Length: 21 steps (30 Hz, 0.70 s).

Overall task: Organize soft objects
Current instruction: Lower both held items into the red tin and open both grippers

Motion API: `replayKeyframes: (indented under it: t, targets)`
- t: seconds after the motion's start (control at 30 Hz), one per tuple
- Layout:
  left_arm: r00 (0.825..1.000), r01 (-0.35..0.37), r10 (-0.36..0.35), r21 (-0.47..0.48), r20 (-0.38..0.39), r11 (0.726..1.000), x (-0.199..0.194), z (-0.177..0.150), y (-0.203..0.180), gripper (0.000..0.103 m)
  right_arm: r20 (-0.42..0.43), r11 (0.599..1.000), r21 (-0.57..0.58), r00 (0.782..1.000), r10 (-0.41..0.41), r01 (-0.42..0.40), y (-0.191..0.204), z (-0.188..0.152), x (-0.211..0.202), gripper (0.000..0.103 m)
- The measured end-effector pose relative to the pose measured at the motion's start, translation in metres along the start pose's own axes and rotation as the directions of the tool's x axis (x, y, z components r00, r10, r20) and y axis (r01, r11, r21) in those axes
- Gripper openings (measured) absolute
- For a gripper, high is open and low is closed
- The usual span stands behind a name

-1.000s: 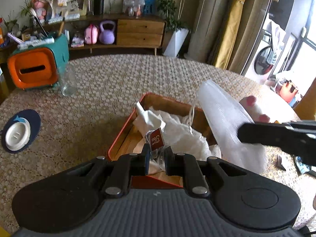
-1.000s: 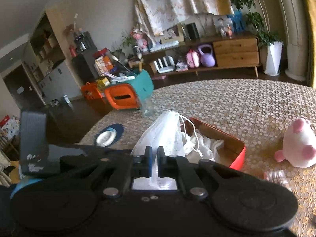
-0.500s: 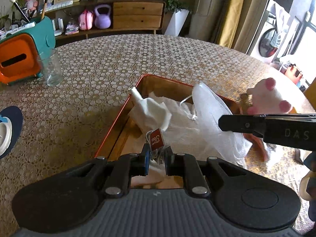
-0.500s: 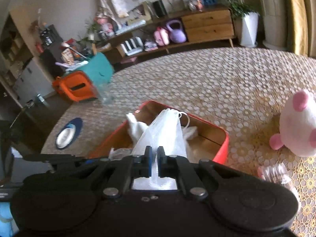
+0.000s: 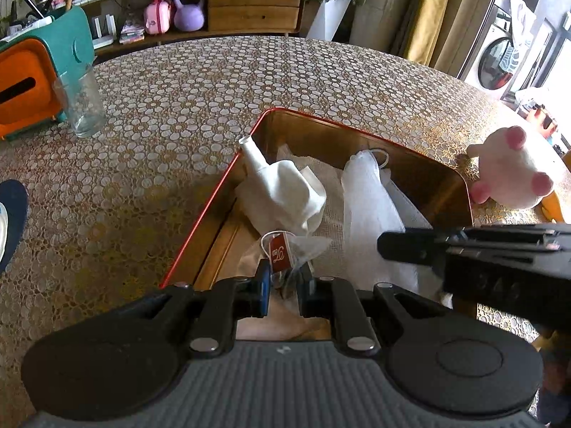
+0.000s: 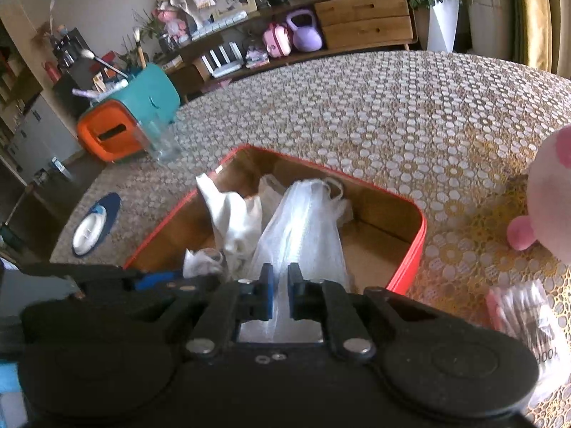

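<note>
both hands have come down toward the red tin (image 5: 442,164) on the bench (image 5: 200,82), and what was held up above it a moment ago now sits low inside its walls. the left tongs (image 5: 282,281) stay clamped on a clear tea bag packet (image 5: 296,249) with its little red tag (image 5: 280,251), just over the near end of the tin. the right tongs (image 6: 281,294) carried the white mesh bag (image 6: 303,228) down, so most of it now lies draped in the tin beside the white cloth pouch (image 5: 282,192). their jaws are just starting to ease apart, with the tail of the mesh between the pads and seemingly no longer squeezed.

to me that reads as the mesh bag being let go where it belongs, so this item is nearly done. the tea packet looks like the next thing to drop, since it already hangs over the tin.

the pink and white plush toy (image 5: 510,167) sits on the bench just outside the tin's far corner, untouched, and a crinkly plastic packet (image 6: 524,317) lies on the bench at the right. i would guess both have yet to be tidied. the glass (image 5: 80,105) and the orange and teal box (image 5: 32,78) stand well apart from all this.
</note>
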<state>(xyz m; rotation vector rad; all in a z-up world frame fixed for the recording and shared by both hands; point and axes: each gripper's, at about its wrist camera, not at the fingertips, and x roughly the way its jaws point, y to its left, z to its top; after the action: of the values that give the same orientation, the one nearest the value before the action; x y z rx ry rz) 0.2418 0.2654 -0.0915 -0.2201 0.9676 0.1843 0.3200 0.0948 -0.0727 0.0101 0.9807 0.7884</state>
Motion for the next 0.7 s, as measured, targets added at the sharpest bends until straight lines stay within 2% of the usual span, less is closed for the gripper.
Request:
replayKeyframes:
  t: [0.3,0.5,0.7]
  targets:
    - [1.000,0.003,-0.003,-0.007,-0.005,1.000,-0.001,-0.004,0.001,0.015,0.010,1.000,-0.023,1.000,0.007,-0.006,0.003,-0.004,-0.004,0.022]
    - [1.000,-0.010,0.010,0.002,-0.009,1.000,-0.006,-0.007,-0.004,0.015,0.027,0.998,-0.059,0.999,0.019,-0.018,0.008,-0.006,-0.017,0.034]
    - [1.000,-0.018,0.018,0.003,0.007,1.000,-0.015,-0.008,-0.009,0.016,0.057,0.998,-0.063,0.998,0.023,-0.019,0.010,-0.009,-0.034,0.038]
